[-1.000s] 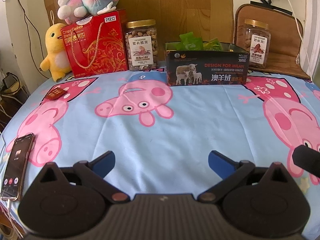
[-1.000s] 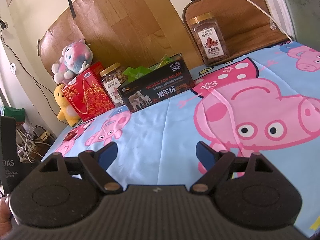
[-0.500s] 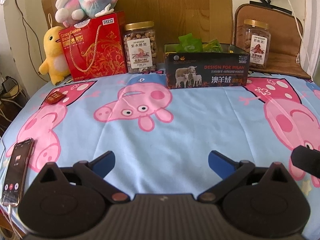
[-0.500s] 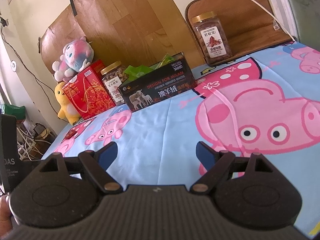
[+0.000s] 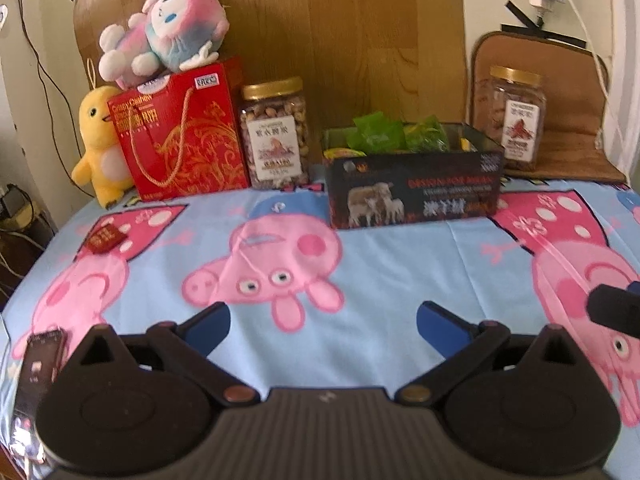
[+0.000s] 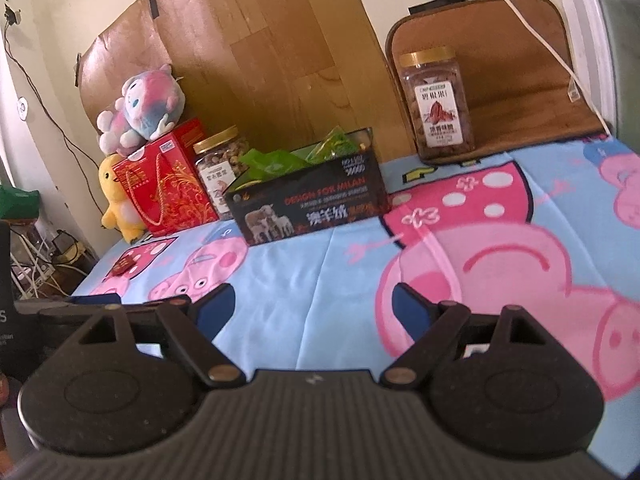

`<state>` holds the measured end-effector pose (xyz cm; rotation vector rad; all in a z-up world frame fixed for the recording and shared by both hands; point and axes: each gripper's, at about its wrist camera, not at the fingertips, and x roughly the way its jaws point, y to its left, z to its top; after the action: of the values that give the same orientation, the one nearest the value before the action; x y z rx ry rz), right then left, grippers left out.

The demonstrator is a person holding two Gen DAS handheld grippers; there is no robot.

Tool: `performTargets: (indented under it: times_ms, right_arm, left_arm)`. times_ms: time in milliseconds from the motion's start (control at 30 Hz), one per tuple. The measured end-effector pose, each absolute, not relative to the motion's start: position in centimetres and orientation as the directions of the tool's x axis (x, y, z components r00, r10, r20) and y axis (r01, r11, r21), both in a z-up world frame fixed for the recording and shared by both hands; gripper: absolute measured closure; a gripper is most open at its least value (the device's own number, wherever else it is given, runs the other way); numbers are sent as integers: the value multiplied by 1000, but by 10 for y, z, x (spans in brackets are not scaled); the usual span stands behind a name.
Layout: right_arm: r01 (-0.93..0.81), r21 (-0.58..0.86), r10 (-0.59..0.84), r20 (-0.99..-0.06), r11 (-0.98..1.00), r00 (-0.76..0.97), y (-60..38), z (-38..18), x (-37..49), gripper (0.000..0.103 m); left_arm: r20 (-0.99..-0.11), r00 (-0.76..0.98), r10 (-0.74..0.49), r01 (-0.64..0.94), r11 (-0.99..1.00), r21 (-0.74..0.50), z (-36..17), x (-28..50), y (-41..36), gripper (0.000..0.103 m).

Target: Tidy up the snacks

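I had both grippers low over the near edge of the bed, each spread wide and holding nothing. The left gripper [image 5: 323,326] showed two blue fingertips well apart above the cartoon-pig sheet [image 5: 392,264]; the right gripper [image 6: 313,306] stood the same way, nothing between its tips.

Along the far edge I counted two nut jars. One jar [image 5: 275,132], gold-lidded, stood upright just beside the red gift bag [image 5: 182,132] and left of the black box [image 5: 414,186]. The second jar [image 6: 438,104] stood upright near the far right corner on a brown cushion [image 6: 516,92], apart from the box.

There was one black box, open on top, with green snack packets [image 5: 378,134] sticking out of it; I could not count them exactly. One small red packet [image 5: 105,238] lay flat on the sheet toward the left edge, well apart from the box.

Two plush toys were there: a yellow one [image 5: 100,140] at the far left corner, touching the bag, and a pink-and-blue one [image 5: 168,40] lying on top of the bag. One phone [image 5: 34,384] lay at the near left corner.
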<state>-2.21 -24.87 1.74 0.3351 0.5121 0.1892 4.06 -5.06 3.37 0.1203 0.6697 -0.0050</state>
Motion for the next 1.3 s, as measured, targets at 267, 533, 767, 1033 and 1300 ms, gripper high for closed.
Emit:
performTargets:
  times_ms: [267,533,767,1033,1300]
  right_arm:
    - [-113,342,267,-446,933,854,-249,26,1,15]
    - [-127,341,282,-455,932,845,-242,25,16,15]
    - [-110,353,270,-444,929,854,-240,19,17,15]
    - [-109,354,274,-459,929,845,-237,16,17,15]
    - [-115,358,282,-458,927,843,-235,15,15,15]
  left_arm:
    - [-616,787,19,52,994,96,40,67,-49,0]
    - [-638,770,-5,72,994,78,35,82,-49,0]
    - [-668,743,-30,92,994,57,27,87,-50,0]
    - [-682,731,-36,100,993,54,24,85,-49,0]
    - [-689,723,-47,112,992,49,24,81,-50,0]
